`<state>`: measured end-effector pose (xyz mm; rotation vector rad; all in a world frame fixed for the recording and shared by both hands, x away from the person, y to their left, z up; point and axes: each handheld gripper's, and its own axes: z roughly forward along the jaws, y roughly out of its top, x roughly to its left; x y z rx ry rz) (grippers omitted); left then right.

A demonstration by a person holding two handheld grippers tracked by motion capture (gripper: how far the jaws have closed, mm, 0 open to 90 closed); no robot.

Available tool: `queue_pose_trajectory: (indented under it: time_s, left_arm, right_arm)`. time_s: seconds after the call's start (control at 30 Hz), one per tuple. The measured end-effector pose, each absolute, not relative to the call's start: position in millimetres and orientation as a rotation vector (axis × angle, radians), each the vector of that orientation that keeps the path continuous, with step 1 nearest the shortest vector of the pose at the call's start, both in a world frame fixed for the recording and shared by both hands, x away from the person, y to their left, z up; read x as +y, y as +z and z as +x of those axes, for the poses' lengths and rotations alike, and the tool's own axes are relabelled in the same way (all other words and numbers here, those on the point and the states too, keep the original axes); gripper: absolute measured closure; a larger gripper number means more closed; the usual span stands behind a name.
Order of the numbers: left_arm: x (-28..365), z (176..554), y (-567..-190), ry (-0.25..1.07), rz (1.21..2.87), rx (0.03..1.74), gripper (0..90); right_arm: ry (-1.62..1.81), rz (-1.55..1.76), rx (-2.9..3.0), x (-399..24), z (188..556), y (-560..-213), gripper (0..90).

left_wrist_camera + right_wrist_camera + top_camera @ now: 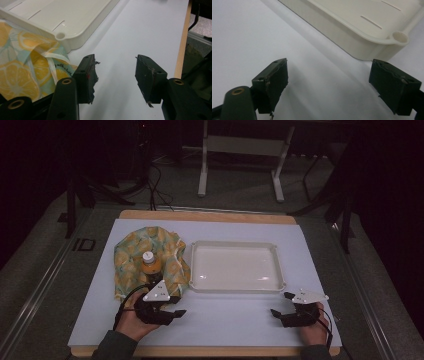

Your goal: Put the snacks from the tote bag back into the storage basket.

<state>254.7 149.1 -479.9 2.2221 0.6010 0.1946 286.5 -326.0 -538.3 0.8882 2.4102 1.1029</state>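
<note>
Both your claws, left claw (176,313) and right claw (275,313), gape empty; bottle (151,265) on cloth (131,251) ahead of left, tray (235,246) bare: nothing moved yet.

White-topped table (240,325), lemon-print cloth (131,255), white tray (235,287)

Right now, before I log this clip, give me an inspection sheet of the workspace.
Surface: pale sheet over a wooden table.
Job's things: orange bottle upright on the lemon-print cloth; white tray beside it, nothing in it.
Clutter: nothing seen.
Grippers: left gripper open near the cloth's edge; right gripper open by the tray's corner; both hold nothing.
Cables: black cables on the floor beyond the table.
Surroundings: dim room, white frame legs.
</note>
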Motion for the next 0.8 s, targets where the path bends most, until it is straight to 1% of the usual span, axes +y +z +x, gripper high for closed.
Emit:
queue_pose_trajectory:
  time_s: [0.8]
  left_arm:
    - [156.8,255.1,-467.9,0.195,2.273,0.59,50.7]
  right_arm:
    - [1.113,0.89,2.403,-326.9,285.8,-537.8,15.2]
